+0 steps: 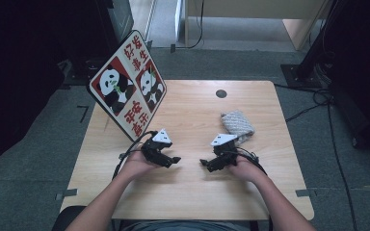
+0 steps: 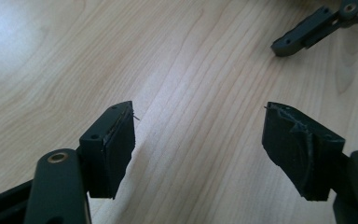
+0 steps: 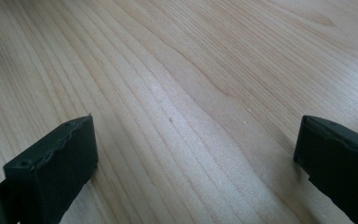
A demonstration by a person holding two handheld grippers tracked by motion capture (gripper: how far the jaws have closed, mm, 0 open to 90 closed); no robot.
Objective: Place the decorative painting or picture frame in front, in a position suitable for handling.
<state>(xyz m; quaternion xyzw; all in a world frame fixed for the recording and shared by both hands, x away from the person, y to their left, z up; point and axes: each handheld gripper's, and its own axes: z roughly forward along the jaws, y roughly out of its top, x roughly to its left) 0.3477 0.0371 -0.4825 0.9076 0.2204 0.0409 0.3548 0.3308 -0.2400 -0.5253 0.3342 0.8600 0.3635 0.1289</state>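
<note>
Light wood-grain rectangular table (image 1: 192, 192) with rounded corners, standing on grey carpeted floor (image 1: 38, 163). A small round dark grommet (image 1: 221, 94) sits in the tabletop near its far edge. A crumpled grey knitted cloth (image 1: 237, 123) lies right of centre; a red-and-white square panda-print board (image 1: 127, 84) stands tilted at the far-left corner.

Two grippers held low over a wooden table (image 1: 188, 192), tips facing each other: left gripper (image 1: 173, 160), right gripper (image 1: 206, 163); grey knitted cloth (image 1: 237, 123) just behind the right hand (image 1: 247, 167); panda board (image 1: 127, 85) propped tilted at the table's far left.
</note>
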